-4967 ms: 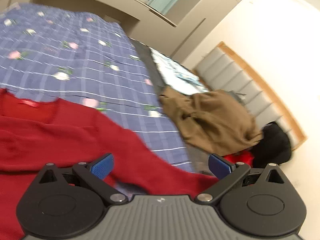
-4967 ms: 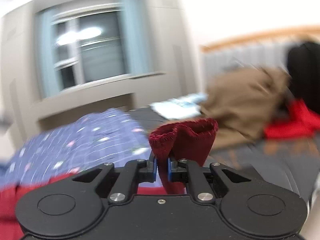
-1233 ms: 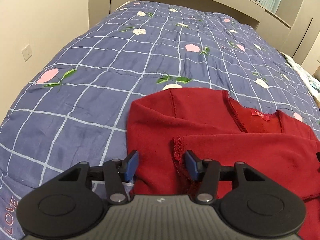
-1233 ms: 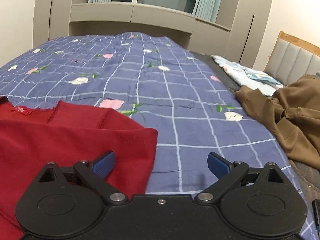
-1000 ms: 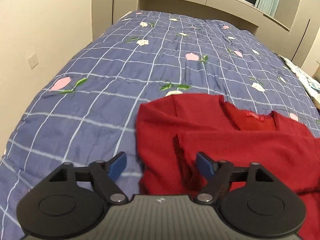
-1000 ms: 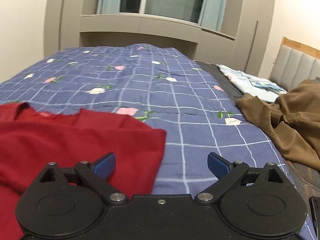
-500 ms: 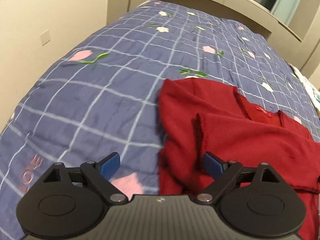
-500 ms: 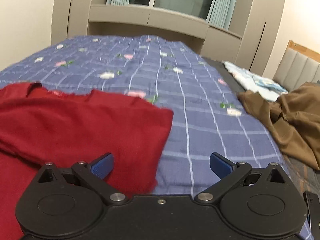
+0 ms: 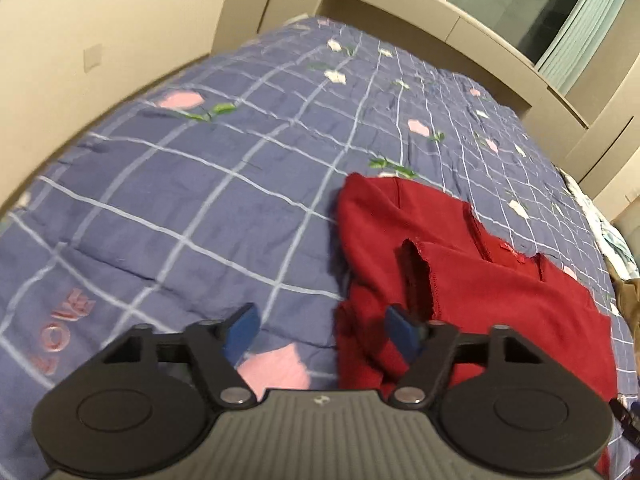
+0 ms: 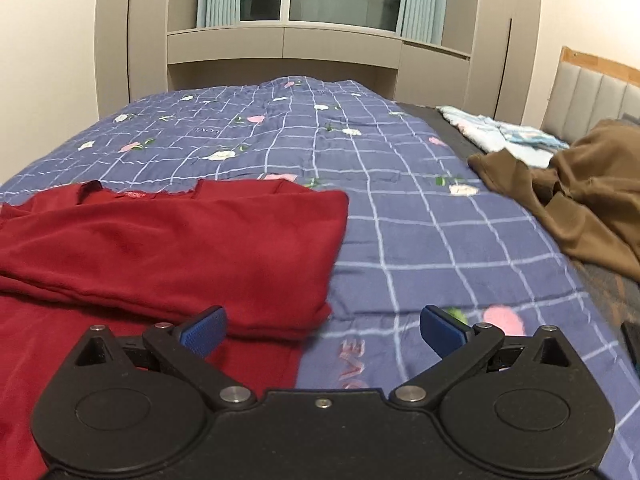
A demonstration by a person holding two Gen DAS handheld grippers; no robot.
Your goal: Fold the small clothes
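Observation:
A dark red knit sweater (image 9: 480, 280) lies flat on the blue checked quilt (image 9: 180, 184), with a sleeve folded across its body, cuff (image 9: 416, 276) toward the left. My left gripper (image 9: 324, 330) is open and empty, straddling the sweater's left edge near its lower corner. In the right wrist view the sweater (image 10: 180, 240) fills the left half. My right gripper (image 10: 322, 330) is open wide and empty, over the sweater's right edge, its left fingertip above the cloth.
A brown garment (image 10: 580, 200) is heaped at the right of the bed, with a light blue cloth (image 10: 500, 132) behind it. A padded headboard (image 10: 592, 96) stands at far right. Wall cabinets (image 10: 280, 48) and a window close the far end. A beige wall (image 9: 80, 40) runs along the left.
Both grippers have pulled back toward the sweater's lower part. The left gripper has swung left and lower, to the sweater's left edge. Both stay open and empty.

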